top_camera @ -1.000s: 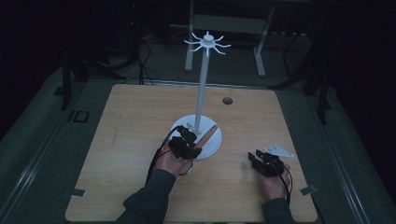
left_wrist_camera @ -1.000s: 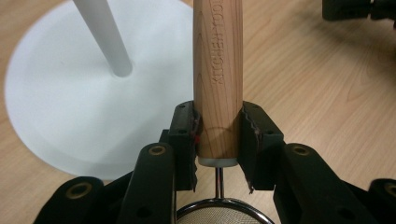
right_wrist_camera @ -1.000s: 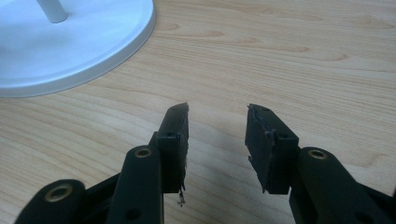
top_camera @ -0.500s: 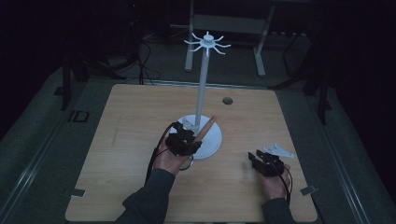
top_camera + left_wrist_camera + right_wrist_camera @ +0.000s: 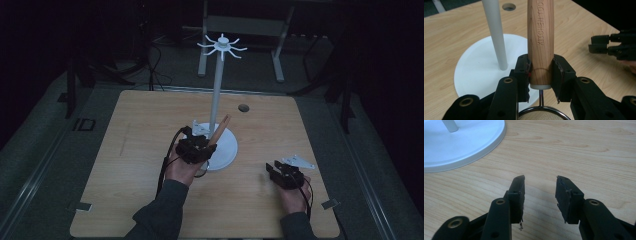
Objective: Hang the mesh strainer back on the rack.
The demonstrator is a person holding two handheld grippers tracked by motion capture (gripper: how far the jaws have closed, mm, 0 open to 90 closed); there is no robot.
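At five o'clock from the pole [image 5: 216, 100], over the white base [image 5: 227, 150], the left gripper [image 5: 541, 72] clamps a wooden handle [image 5: 540, 37]. Right gripper [image 5: 540, 192] rests at four o'clock, jaws apart, empty.

Dim room, wooden table [image 5: 130, 150] — grey floor [image 5: 45, 165]

The high view is dim, with dark surroundings around the table [image 5: 125, 150], while both gripper views are brighter, evenly lit and sharp.
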